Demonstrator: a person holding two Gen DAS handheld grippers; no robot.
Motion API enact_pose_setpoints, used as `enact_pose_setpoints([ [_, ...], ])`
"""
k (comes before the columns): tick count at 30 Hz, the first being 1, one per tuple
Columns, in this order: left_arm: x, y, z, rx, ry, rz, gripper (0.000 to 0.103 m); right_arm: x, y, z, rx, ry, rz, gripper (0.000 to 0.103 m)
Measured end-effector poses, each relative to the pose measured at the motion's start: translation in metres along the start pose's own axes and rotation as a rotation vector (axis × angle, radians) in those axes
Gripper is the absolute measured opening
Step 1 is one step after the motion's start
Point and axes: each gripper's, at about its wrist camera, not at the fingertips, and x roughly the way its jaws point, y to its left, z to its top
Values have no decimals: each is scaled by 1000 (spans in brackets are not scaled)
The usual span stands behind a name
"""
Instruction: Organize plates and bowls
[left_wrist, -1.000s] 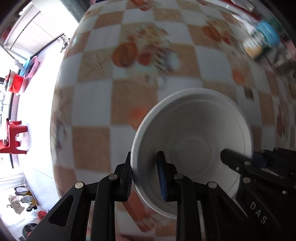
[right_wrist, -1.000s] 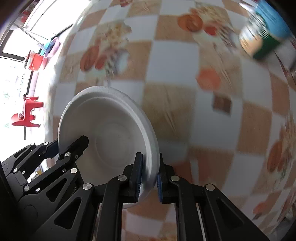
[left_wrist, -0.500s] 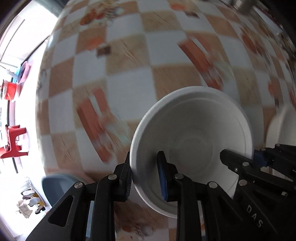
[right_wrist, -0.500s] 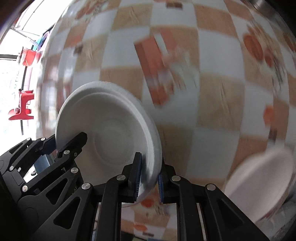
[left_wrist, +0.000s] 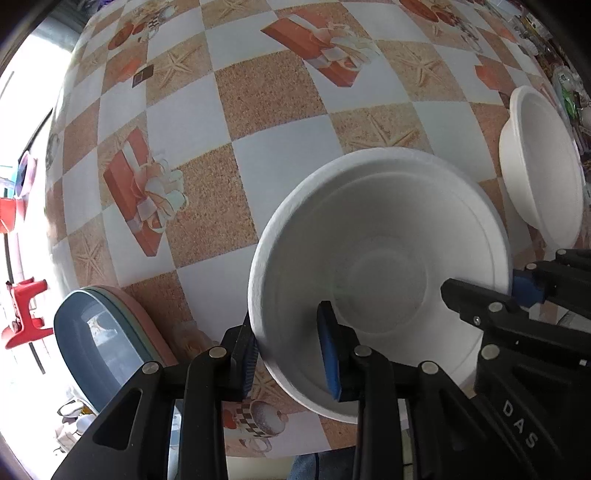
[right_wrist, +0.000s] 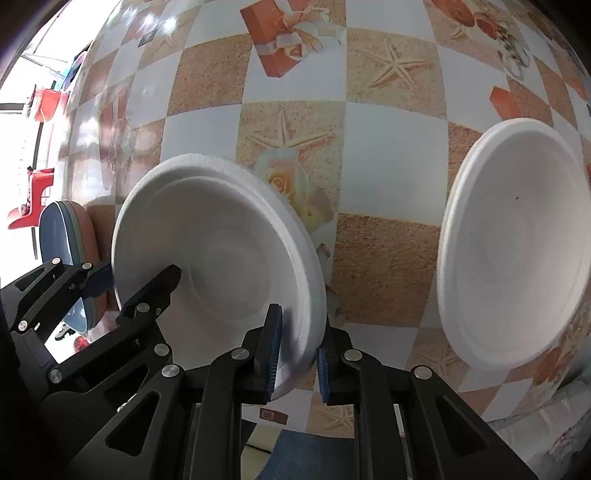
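Both grippers had hold of one white foam bowl (left_wrist: 380, 280) from opposite sides, above the checkered counter (left_wrist: 280, 92) with its printed starfish and gift boxes. The left gripper (left_wrist: 288, 354) straddled the near-left wall of the bowl, one blue-padded finger outside the rim and the other inside; its jaws had just been opening, and in the left wrist view a narrow gap showed between the inner pad and the wall, so the hold there looked slack rather than clamped. The right gripper (right_wrist: 297, 350) had its fingers drawn nearly together on the bowl's rim at the opposite side, pads pressed on the foam. In the right wrist view the bowl sat tilted, its mouth turned toward the camera. A second white foam bowl (right_wrist: 513, 243) rested on the counter to the right, well apart from the held one. At the counter's left edge, near the left gripper, lay a small stack of plates (left_wrist: 99, 332), blue on top with a pink one beneath. Beyond the edge a red plastic stool (left_wrist: 26, 314) stood on the floor.
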Motion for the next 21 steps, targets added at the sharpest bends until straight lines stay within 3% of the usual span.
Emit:
enact_pose_setpoints([
  [8,-28,9,7,2,-31,6,32,-27,-1,-19,-3,-41,3,18],
  [21,-108,-26,14,70,-100,20,32,-53,-10,-46,59,-117,15,18],
])
